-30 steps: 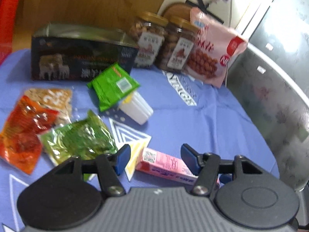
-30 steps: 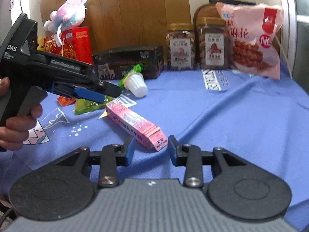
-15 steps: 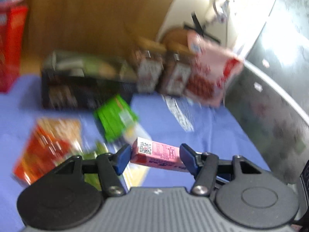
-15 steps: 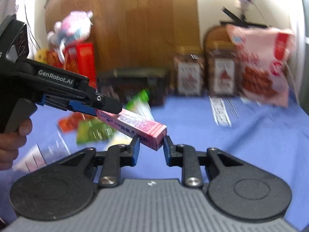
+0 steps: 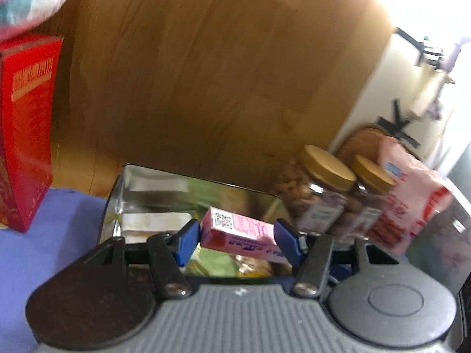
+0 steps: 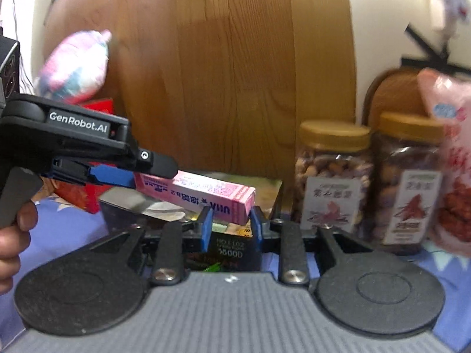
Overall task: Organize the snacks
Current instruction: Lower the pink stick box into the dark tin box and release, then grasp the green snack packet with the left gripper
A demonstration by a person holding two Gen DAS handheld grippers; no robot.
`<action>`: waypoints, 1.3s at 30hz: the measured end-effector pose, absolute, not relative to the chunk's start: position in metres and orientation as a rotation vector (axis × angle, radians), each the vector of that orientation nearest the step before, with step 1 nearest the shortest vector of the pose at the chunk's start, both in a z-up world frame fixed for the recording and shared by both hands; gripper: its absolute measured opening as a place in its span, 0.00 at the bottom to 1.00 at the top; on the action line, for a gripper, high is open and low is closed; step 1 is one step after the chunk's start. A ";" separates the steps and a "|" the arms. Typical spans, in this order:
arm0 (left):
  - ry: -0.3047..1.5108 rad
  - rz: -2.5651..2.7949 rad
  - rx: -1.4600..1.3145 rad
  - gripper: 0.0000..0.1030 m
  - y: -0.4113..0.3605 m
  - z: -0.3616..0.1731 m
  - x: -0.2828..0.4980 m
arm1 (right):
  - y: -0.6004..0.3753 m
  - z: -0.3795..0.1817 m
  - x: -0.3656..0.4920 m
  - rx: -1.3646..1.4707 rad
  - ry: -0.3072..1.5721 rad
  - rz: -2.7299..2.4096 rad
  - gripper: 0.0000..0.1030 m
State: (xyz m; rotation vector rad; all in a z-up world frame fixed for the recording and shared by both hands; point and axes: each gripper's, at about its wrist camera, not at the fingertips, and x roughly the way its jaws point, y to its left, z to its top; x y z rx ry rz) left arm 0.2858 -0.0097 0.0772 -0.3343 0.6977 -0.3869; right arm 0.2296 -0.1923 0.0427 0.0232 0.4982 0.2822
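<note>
left wrist view. item: pink carton (image 5: 241, 232), long and slim, printed, code square on its near end. location: held in the air between the blue pads of my left hand-held gripper (image 5: 235, 242), directly over the open tin box (image 5: 117, 194), whose shiny interior already shows packets. grip state: the pads sit at either side of the carton, clamped on it as far as i can judge; motion blur softens the contact. neighbours: red box (image 5: 26, 135) to the left on the blue-covered bench (image 5: 44, 235); two gold-lidded nut jars (image 5: 321, 194) and a pink snack bag (image 5: 412, 200) to the right.

right wrist view. same carton (image 6: 203, 194), its far end resting between the pads of my right hand-held gripper (image 6: 229, 229); these look closed on its lower corner, though i cannot tell how firmly. the left hand-held gripper (image 6: 117, 173) holds the opposite end. tin box (image 6: 229, 250) below.

handling note, my estimate: light, stiff thin card, smooth printed faces, liable to dent under hard squeeze. take across the narrow width, near mid-length. held only at a corner, it may pivot.
</note>
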 end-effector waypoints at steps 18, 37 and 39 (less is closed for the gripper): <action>0.745 -0.431 -0.535 0.56 0.049 0.044 0.177 | -0.222 0.014 0.189 0.376 0.758 0.395 0.23; 0.782 -0.417 -0.557 0.56 0.114 0.015 0.066 | -0.181 0.036 0.031 0.277 0.698 0.532 0.41; 0.794 -0.454 -0.553 0.56 0.105 0.013 0.062 | -0.182 0.039 0.018 0.257 0.671 0.541 0.48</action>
